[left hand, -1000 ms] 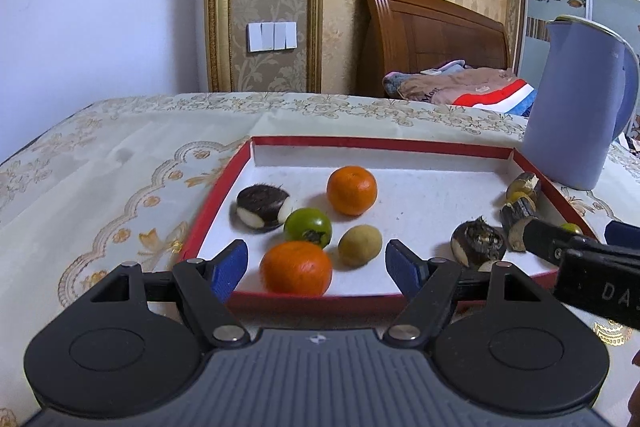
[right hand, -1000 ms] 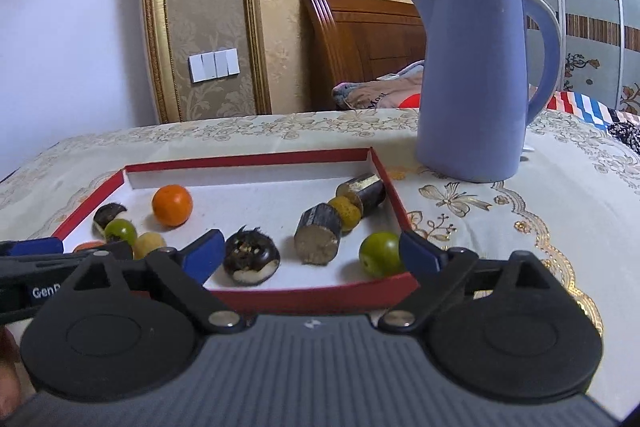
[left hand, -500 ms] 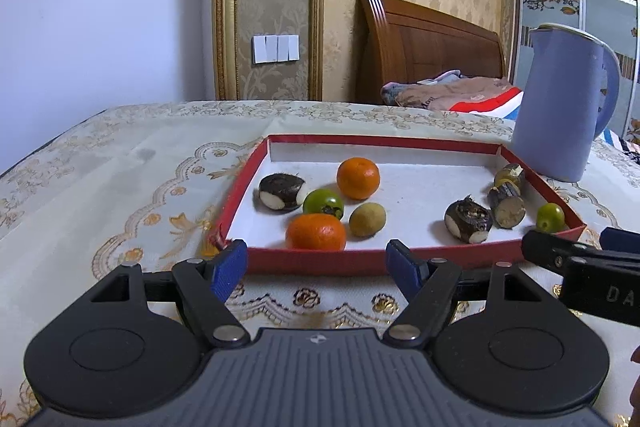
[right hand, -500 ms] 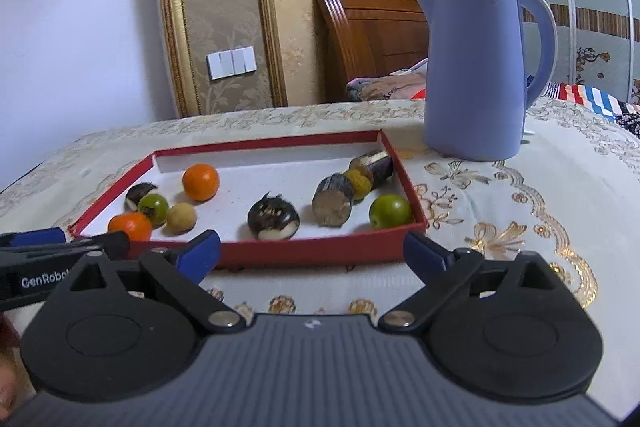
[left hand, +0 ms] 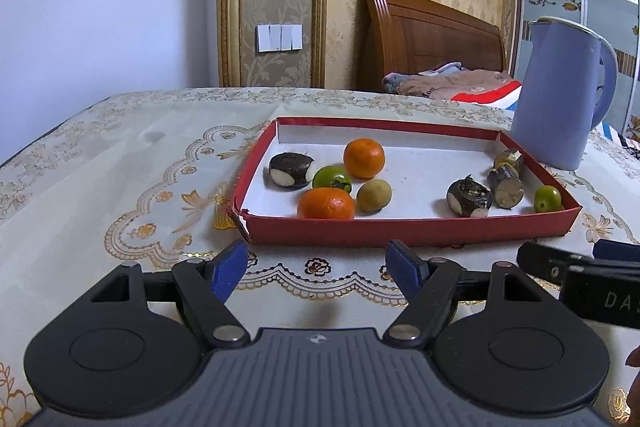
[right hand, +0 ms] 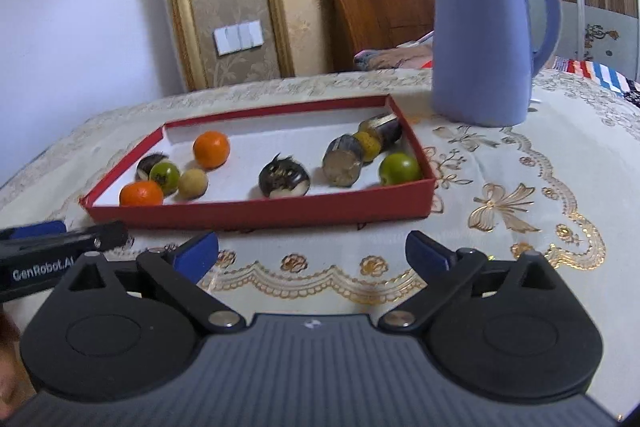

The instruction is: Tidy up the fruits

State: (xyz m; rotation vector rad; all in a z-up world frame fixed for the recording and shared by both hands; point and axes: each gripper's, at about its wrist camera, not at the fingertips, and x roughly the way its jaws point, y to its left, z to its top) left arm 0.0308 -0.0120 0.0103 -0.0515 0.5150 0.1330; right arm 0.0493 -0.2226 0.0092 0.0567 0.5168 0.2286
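A red tray (left hand: 400,229) is sitting on the embroidered tablecloth (left hand: 120,163), and all the fruit is lying inside it. Toward the tray's left edge, a dark water chestnut (left hand: 291,171) is resting beside a green fruit (left hand: 331,178), with one orange (left hand: 326,203) lying against the near wall and another orange (left hand: 364,158) sitting farther back. A yellowish fruit (left hand: 374,195) is lying just right of the near orange. Toward the right edge, a second water chestnut (left hand: 469,198) is sitting beside a cut cane piece (left hand: 506,186); another cane piece (left hand: 507,159) is lying behind it, and a small green fruit (left hand: 548,199) is resting in the near right corner. A blue jug (left hand: 558,95) is standing beyond the tray's far right corner.

The left gripper (left hand: 318,263) is hovering before the tray's near edge, fingers spread wide and holding nothing. The right gripper (right hand: 314,253) is hovering likewise, fingers wide apart and empty.
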